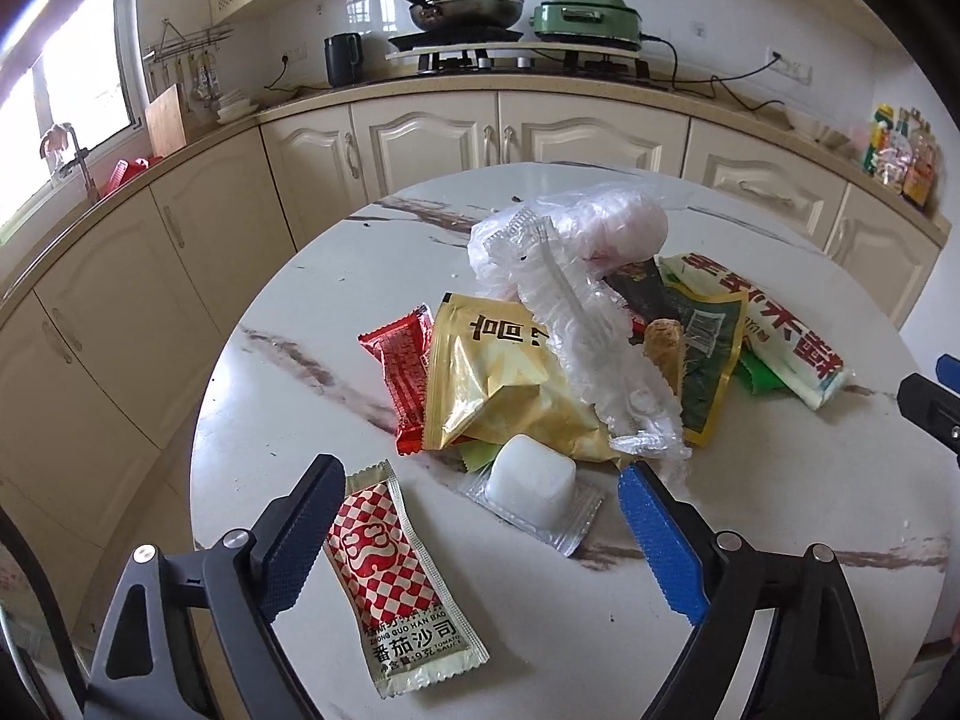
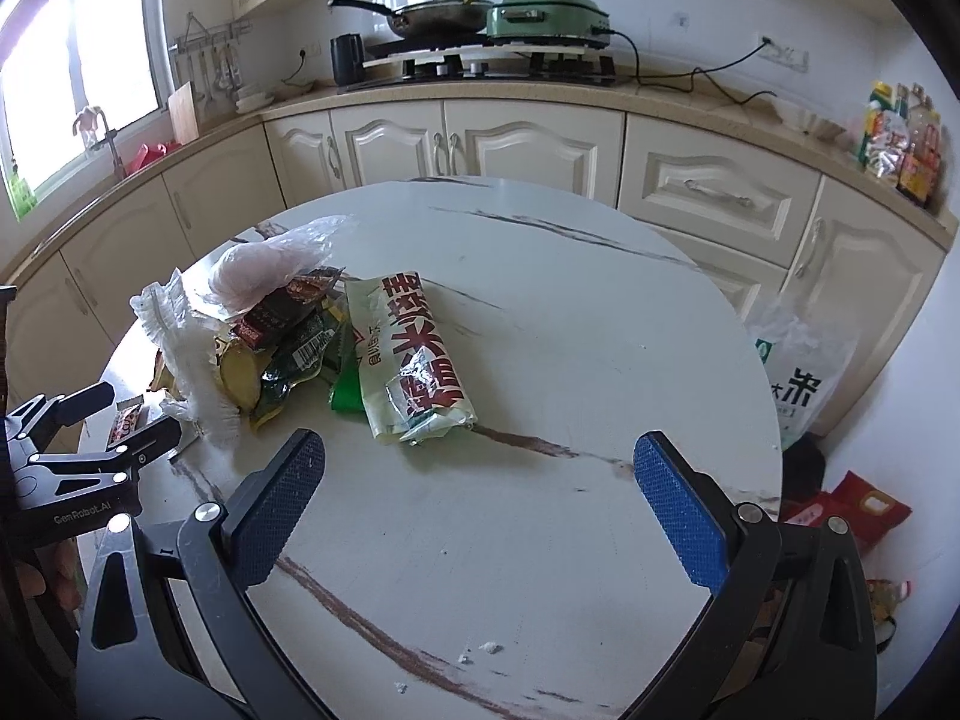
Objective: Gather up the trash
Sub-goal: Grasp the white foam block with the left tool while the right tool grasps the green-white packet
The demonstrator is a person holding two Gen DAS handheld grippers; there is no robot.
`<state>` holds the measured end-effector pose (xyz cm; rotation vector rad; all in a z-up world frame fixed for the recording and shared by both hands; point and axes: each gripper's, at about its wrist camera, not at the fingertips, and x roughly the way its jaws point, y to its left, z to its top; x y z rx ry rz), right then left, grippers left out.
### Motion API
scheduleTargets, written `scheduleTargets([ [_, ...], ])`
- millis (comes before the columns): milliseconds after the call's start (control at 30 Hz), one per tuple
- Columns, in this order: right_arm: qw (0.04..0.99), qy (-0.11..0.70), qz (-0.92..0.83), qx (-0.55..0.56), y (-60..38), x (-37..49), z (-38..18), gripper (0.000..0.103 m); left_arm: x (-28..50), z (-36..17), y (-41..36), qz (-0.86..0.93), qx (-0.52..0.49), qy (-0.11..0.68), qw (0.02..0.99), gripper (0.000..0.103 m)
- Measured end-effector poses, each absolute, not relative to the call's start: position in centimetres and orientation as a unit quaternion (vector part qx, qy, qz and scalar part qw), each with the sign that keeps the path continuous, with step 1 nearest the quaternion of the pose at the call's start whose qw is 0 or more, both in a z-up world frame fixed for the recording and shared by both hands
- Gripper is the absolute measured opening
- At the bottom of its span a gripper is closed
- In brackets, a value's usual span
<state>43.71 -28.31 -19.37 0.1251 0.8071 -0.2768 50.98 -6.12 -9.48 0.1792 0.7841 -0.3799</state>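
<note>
A pile of trash lies on the round marble table point(image 1: 288, 396): a yellow wrapper point(image 1: 498, 384), a red wrapper point(image 1: 399, 372), crumpled clear plastic point(image 1: 570, 276), a dark green packet point(image 1: 708, 348) and a white-green noodle bag point(image 1: 774, 324). A ketchup sachet point(image 1: 390, 576) and a small white cup point(image 1: 531, 483) lie nearest. My left gripper point(image 1: 480, 492) is open just above the table, the sachet by its left finger, the cup between the fingers. My right gripper point(image 2: 480, 468) is open and empty over bare table, right of the noodle bag point(image 2: 414, 354). The left gripper point(image 2: 120, 420) shows at the right view's left edge.
Cream cabinets and a counter point(image 1: 420, 90) curve behind the table, with a stove, pan point(image 1: 462, 9), green cooker and kettle. Bottles point(image 1: 900, 150) stand at the right end. In the right wrist view, a rice bag point(image 2: 798, 372) and red packets point(image 2: 852, 510) sit on the floor right of the table.
</note>
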Motion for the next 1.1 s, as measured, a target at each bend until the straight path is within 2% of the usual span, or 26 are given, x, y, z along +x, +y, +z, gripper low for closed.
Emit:
scheduleTargets([
  [100, 0.908, 0.392, -0.132, 0.063, -28.5, 43.9, -19.6, 0.103, 51.6, -10.1, -6.5, -0.185, 0.075, 0.389, 0.899, 0.076],
  [267, 0.907, 0.395, -0.13, 0.064, -28.8, 44.2, -19.8, 0.103, 52.1, -10.9, -7.0, -0.198, 0.082, 0.386, 0.897, 0.07],
  [367, 0.906, 0.399, -0.129, 0.062, -28.9, 44.5, -20.0, 0.103, 51.9, -11.2, -6.9, -0.213, 0.079, 0.383, 0.895, 0.06],
  [433, 0.905, 0.402, -0.126, 0.058, -28.9, 44.9, -20.1, 0.103, 51.8, -11.3, -6.6, -0.227, 0.074, 0.377, 0.895, 0.04],
  [467, 0.905, 0.404, -0.123, 0.057, -28.9, 45.1, -20.2, 0.103, 51.8, -11.4, -6.4, -0.241, 0.068, 0.376, 0.892, 0.026],
  [600, 0.897, 0.426, -0.108, 0.04, -29.0, 47.1, -20.8, 0.103, 51.5, -11.5, -6.4, -0.246, 0.08, 0.373, 0.891, 0.026],
  [967, 0.874, 0.485, -0.024, 0.003, -28.1, 53.7, -23.4, 0.103, 48.9, -8.6, -2.5, -0.303, 0.031, 0.358, 0.883, 0.025],
  [1000, 0.872, 0.49, -0.016, 0.006, -28.1, 54.0, -23.8, 0.101, 48.6, -8.3, -2.2, -0.308, 0.028, 0.356, 0.882, 0.025],
  [1033, 0.869, 0.494, -0.007, 0.013, -28.3, 54.3, -24.1, 0.094, 48.4, -7.8, -2.0, -0.311, 0.026, 0.354, 0.882, 0.025],
  [1067, 0.871, 0.492, -0.005, 0.015, -28.4, 54.4, -24.2, 0.093, 48.0, -7.4, -1.8, -0.312, 0.028, 0.351, 0.883, 0.025],
  [1100, 0.872, 0.489, -0.005, 0.016, -28.5, 54.4, -24.2, 0.085, 47.7, -7.1, -1.5, -0.314, 0.03, 0.347, 0.883, 0.025],
])
